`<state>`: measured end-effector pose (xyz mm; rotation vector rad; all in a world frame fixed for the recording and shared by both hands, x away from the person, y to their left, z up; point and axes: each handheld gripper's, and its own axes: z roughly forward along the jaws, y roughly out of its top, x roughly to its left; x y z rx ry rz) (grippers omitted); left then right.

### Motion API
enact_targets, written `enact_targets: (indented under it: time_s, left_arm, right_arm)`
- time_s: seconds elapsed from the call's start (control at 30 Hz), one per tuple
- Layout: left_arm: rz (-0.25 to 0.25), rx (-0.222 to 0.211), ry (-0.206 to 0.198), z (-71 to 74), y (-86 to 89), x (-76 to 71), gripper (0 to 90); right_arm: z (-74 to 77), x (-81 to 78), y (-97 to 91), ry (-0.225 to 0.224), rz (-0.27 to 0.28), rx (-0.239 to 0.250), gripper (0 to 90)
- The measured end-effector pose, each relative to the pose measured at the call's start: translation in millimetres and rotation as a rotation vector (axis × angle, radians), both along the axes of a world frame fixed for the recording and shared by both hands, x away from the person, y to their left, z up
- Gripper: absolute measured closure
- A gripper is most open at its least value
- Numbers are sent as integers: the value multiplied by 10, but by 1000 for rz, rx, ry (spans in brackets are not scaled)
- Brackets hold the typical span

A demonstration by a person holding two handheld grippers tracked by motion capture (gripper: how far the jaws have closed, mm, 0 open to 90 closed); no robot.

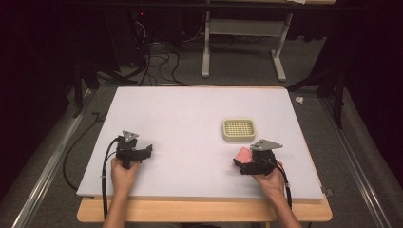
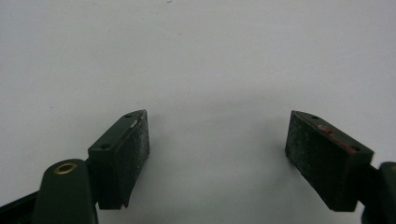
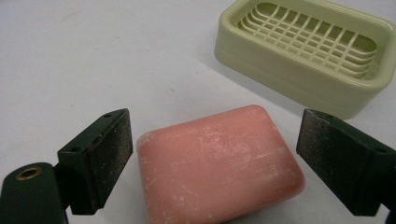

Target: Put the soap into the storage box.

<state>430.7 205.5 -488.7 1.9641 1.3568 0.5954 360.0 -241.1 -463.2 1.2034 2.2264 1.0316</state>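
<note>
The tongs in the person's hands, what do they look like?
Both the left tongs and the right tongs are black, each with two flat, blocky jaws faced with rough dark pads. A grey three-cornered plate sits on top of each, and a black cable trails back from each along the forearm. A brass-coloured ring shows near one jaw's base. The forearms are bare, with no sleeves in sight.

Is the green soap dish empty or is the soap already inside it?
Empty. The soap dish shows only its bare grid, and the pink soap lies on the table between the open right gripper jaws.
</note>
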Motion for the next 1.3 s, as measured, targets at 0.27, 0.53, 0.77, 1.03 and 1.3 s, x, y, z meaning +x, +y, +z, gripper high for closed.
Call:
enact_targets:
  time_s: [0.27, 0.53, 0.77, 1.03, 1.3]
  left_arm:
    - [0, 0, 0, 0, 0, 0, 223]
    - [0, 0, 0, 0, 0, 0, 223]
    - [0, 0, 0, 0, 0, 0, 223]
    - [0, -1, 0, 0, 1, 0, 223]
    - [1, -1, 1, 0, 1, 0, 224]
  right_arm:
    - [-23, 23, 15, 15, 1, -8, 111]
    - [-57, 47, 35, 29, 3, -27, 111]
    - [-81, 57, 41, 42, 2, -36, 111]
    - [-153, 91, 38, 75, 1, -35, 113]
    - [-195, 94, 49, 89, -8, -42, 123]
